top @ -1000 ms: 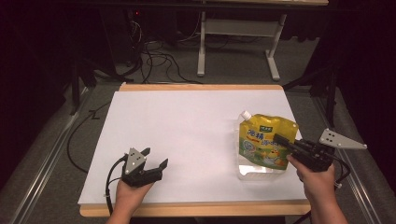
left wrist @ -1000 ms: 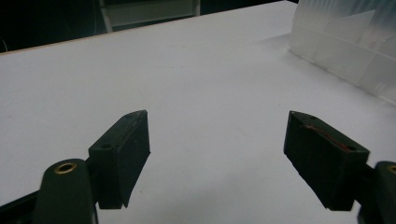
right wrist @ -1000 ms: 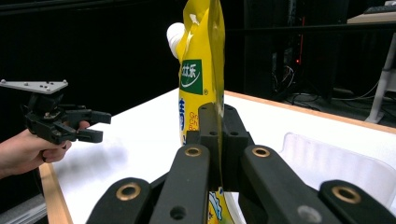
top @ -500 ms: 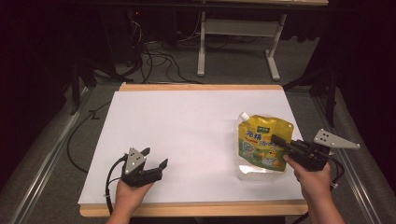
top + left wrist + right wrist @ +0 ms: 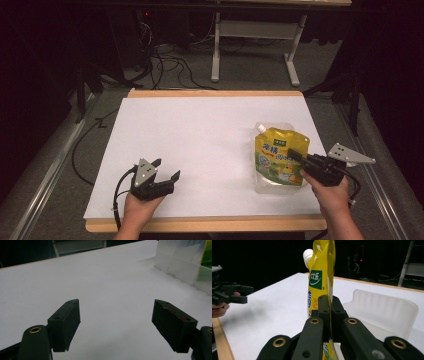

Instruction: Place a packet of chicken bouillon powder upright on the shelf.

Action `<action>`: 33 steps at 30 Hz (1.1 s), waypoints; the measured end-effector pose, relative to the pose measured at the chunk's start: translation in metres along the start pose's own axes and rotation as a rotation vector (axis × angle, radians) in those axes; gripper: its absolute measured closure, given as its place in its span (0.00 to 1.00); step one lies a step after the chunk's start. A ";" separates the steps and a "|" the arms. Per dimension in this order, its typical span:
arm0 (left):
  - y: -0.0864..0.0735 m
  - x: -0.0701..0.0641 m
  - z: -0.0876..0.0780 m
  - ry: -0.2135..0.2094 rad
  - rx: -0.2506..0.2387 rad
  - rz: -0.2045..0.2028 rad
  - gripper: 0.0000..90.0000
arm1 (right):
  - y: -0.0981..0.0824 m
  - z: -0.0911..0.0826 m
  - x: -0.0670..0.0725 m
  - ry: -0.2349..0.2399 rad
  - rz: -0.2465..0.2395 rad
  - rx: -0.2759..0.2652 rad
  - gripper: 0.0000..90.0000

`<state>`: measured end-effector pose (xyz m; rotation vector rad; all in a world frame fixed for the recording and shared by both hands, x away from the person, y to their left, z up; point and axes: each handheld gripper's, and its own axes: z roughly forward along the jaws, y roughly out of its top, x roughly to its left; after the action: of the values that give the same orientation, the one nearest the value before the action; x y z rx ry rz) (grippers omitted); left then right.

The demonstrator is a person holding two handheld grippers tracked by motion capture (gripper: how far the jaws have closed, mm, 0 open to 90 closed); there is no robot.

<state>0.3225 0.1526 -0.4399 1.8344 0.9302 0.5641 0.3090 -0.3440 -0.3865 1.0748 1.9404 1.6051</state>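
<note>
A yellow spouted pouch with a white cap stands over a clear plastic tray at the table's right. My right gripper is shut on the pouch's edge. In the right gripper view the pouch rises upright between the closed jaws of the right gripper, with the tray just behind it. My left gripper rests open near the front left of the white table. Nothing lies between the jaws of the left gripper.
The clear tray and a strip of the pouch sit far off at the upper right of the left gripper view. The left gripper appears at the left of the right gripper view. Cables and a metal stand lie beyond the table.
My right gripper and the pouch have shifted slightly left and toward the front edge. The left gripper has stayed put.
</note>
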 end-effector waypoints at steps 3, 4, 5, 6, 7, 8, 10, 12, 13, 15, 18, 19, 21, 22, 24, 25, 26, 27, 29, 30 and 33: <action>0.000 -0.001 0.000 0.000 -0.004 -0.001 0.26 | -0.005 0.000 -0.001 -0.010 0.001 0.010 1.00; 0.000 -0.001 0.000 -0.001 -0.001 0.002 0.26 | -0.006 0.000 -0.001 -0.013 -0.002 0.010 1.00; 0.000 -0.001 0.000 -0.001 -0.001 0.002 0.26 | -0.006 0.000 -0.001 -0.013 -0.002 0.010 1.00; 0.000 -0.001 0.000 -0.002 -0.001 0.003 0.26 | -0.007 -0.001 -0.001 -0.015 -0.004 0.010 1.00; 0.000 -0.001 0.000 -0.003 0.000 0.002 0.26 | -0.009 -0.003 -0.002 -0.017 0.002 0.007 0.99; 0.000 -0.001 0.000 -0.003 0.000 0.002 0.26 | -0.009 -0.003 -0.002 -0.017 0.002 0.007 0.99; 0.000 -0.001 0.000 -0.007 -0.001 -0.001 0.26 | -0.011 -0.004 -0.002 -0.023 -0.003 0.008 0.99; 0.000 -0.002 0.001 -0.011 -0.002 -0.001 0.26 | -0.014 -0.007 -0.002 -0.029 0.000 0.012 0.98; 0.000 -0.002 0.000 -0.012 -0.002 0.001 0.26 | -0.017 -0.010 -0.003 -0.034 -0.005 0.016 0.98; 0.000 -0.002 0.000 -0.016 -0.005 -0.004 0.26 | -0.020 -0.013 -0.004 -0.037 0.000 0.021 0.98; 0.000 -0.003 0.000 -0.018 -0.010 -0.009 0.26 | -0.022 -0.014 -0.004 -0.040 0.000 0.023 0.98; 0.000 -0.003 0.000 -0.022 -0.012 -0.010 0.26 | -0.023 -0.014 -0.003 -0.042 0.000 0.025 0.98; 0.001 -0.003 0.000 -0.025 -0.008 -0.004 0.26 | -0.023 -0.013 -0.002 -0.039 0.001 0.028 0.98; 0.001 -0.003 0.000 -0.025 -0.008 -0.004 0.26 | -0.023 -0.013 -0.002 -0.039 0.001 0.028 0.98; 0.001 -0.004 0.001 -0.027 -0.008 0.000 0.26 | -0.024 -0.011 -0.001 -0.047 -0.005 0.045 0.92; 0.001 -0.004 0.001 -0.028 -0.009 0.000 0.26 | -0.024 -0.011 -0.001 -0.045 -0.004 0.046 0.89; 0.001 -0.004 0.001 -0.028 -0.009 0.000 0.26 | -0.024 -0.011 -0.001 -0.045 -0.004 0.046 0.89; 0.001 -0.004 0.002 -0.030 -0.009 -0.001 0.26 | -0.022 -0.012 -0.001 -0.047 0.001 0.040 0.83; 0.001 -0.005 0.003 -0.032 -0.008 -0.004 0.26 | -0.021 -0.013 -0.001 -0.050 0.002 0.034 0.80; 0.001 -0.005 0.003 -0.033 -0.008 -0.004 0.26 | -0.020 -0.014 0.000 -0.053 0.007 0.030 0.76; 0.002 -0.006 0.004 -0.038 -0.003 0.004 0.26 | -0.018 -0.016 0.001 -0.071 0.006 0.022 0.64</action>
<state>0.3226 0.1450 -0.4401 1.8386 0.8998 0.5306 0.2917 -0.3544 -0.3996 1.1320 1.9152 1.5309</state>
